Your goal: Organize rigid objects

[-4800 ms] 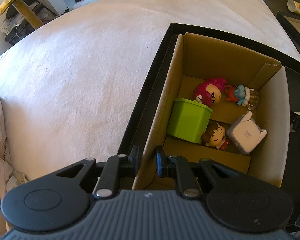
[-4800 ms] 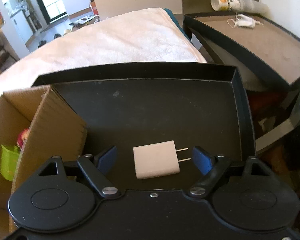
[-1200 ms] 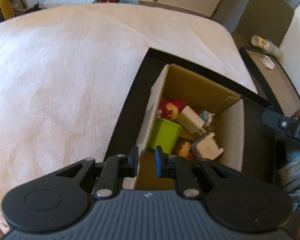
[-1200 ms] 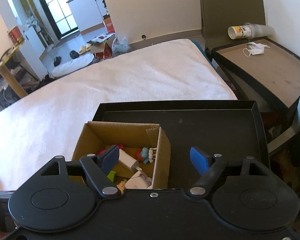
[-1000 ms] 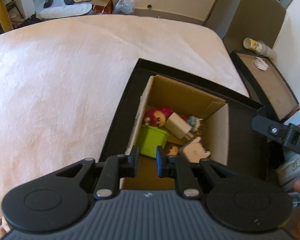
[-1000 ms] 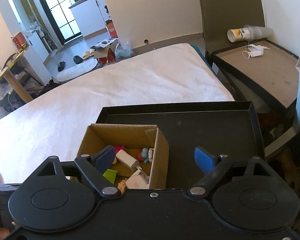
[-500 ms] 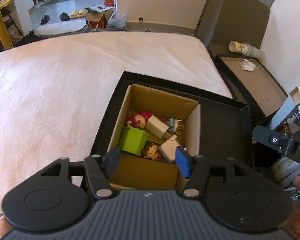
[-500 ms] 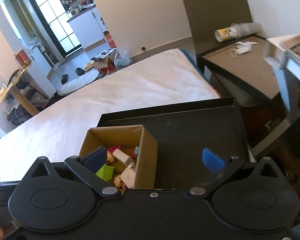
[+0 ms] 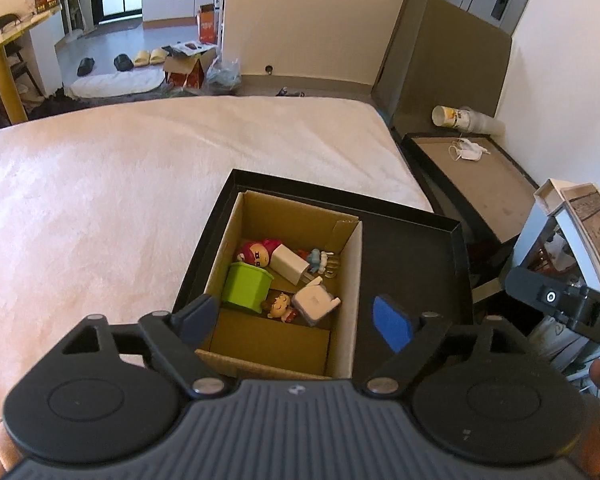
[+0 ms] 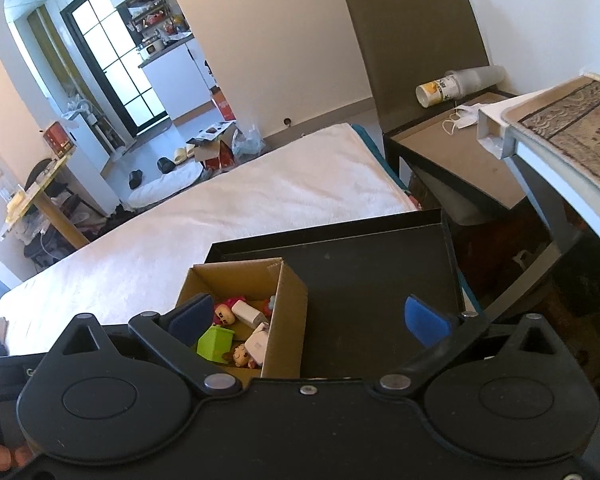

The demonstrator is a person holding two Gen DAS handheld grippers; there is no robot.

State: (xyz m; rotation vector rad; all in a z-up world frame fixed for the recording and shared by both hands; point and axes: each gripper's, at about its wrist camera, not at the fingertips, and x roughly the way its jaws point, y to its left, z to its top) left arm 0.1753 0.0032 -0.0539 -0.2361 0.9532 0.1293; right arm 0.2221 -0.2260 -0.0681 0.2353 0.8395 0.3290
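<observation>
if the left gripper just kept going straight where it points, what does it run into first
Most likely the cardboard box: the left gripper, jaws opening with nothing between them, looks down into its open top. It would probably meet the white cube charger or the small doll first, though depth is unclear.

Only a white letter "D" readable, on the black gripper body (image 9: pixel 572 308) right of the cardboard box (image 9: pixel 348 280). Print on the paper cup (image 9: pixel 450 117) beyond that box too small to read.

Toys (image 9: pixel 282 306) in box (image 9: pixel 352 272) (on tray (image 9: pixel 416 264))
</observation>
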